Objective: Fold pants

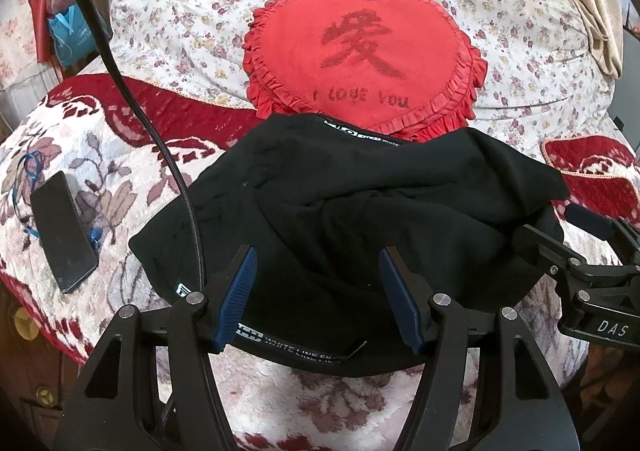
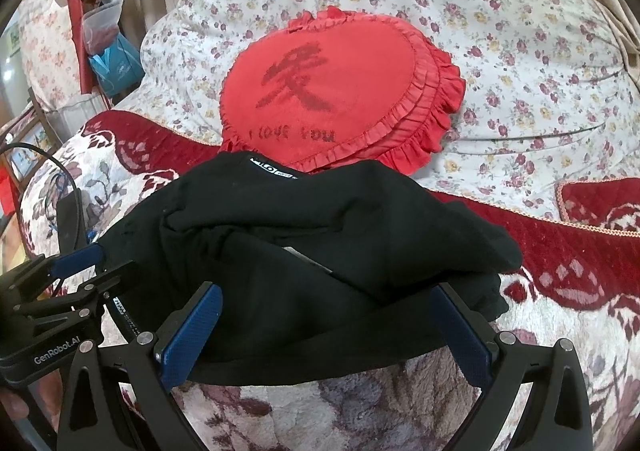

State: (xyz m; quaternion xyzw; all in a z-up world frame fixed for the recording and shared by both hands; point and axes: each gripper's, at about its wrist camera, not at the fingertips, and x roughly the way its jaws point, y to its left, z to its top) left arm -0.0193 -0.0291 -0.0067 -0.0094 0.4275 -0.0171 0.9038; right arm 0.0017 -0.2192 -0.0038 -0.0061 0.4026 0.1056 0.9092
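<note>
Two grippers: both sit at the near hem of the pants, side by side.
Pants (image 1: 352,203): black, bunched into a loose heap on the bed's red-and-cream floral blanket (image 1: 120,155); white lettering shows on the near waistband.
Left gripper (image 1: 318,291): fingers released, spread wide; the blue pads (image 1: 240,291) stand over the near edge of the fabric, nothing pinched between them.
Right gripper (image 2: 328,331): fingers likewise spread apart, one either side of the near hem; no cloth clamped.
Heart cushion (image 1: 360,55): red, frilled, at 12 o'clock from the pants, its lower edge overlapped by the black fabric.
Quilt (image 1: 500,31): small-flower print, behind the cushion.
Phone (image 1: 64,235): dark, face up at 9 o'clock from the pants in the left wrist view, lying apart from them.
Cable (image 1: 176,179): black, crosses the 9 o'clock side of the heap.
</note>
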